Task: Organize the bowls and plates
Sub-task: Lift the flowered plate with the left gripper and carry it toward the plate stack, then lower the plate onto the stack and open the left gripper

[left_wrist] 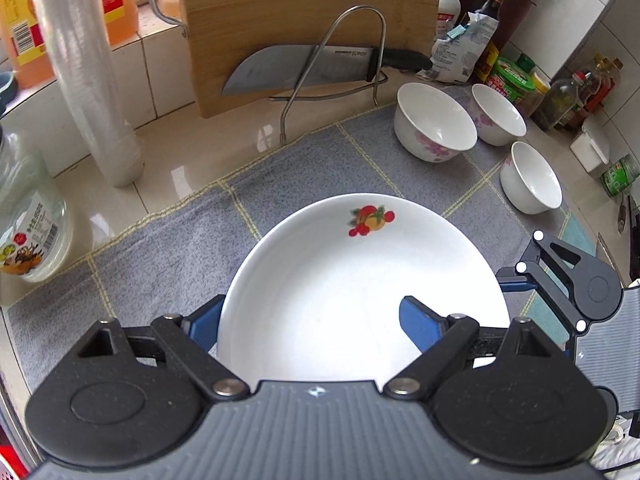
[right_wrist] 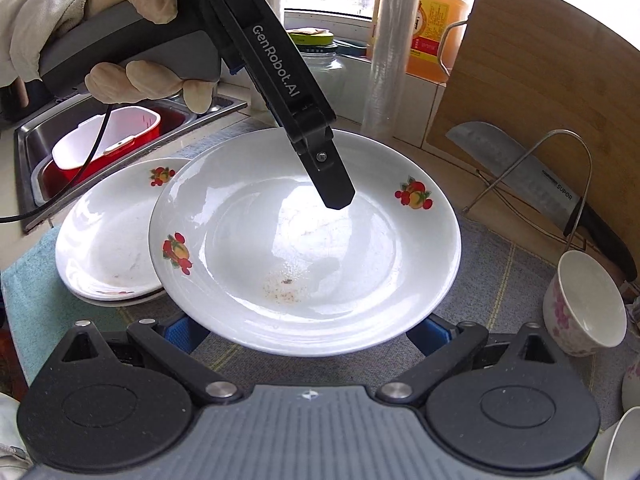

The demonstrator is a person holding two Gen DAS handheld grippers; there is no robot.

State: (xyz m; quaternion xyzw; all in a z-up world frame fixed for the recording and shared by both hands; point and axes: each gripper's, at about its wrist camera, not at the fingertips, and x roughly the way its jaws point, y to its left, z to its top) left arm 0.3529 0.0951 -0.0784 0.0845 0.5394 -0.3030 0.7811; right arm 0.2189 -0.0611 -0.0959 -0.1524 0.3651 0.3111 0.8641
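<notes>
Cleaver (left_wrist: 296,68) in wire rack (left_wrist: 340,64) w/ bamboo board (left_wrist: 304,4), oil jug (right_wrist: 436,24), sink (right_wrist: 32,148), grey mat (left_wrist: 168,236)
</notes>
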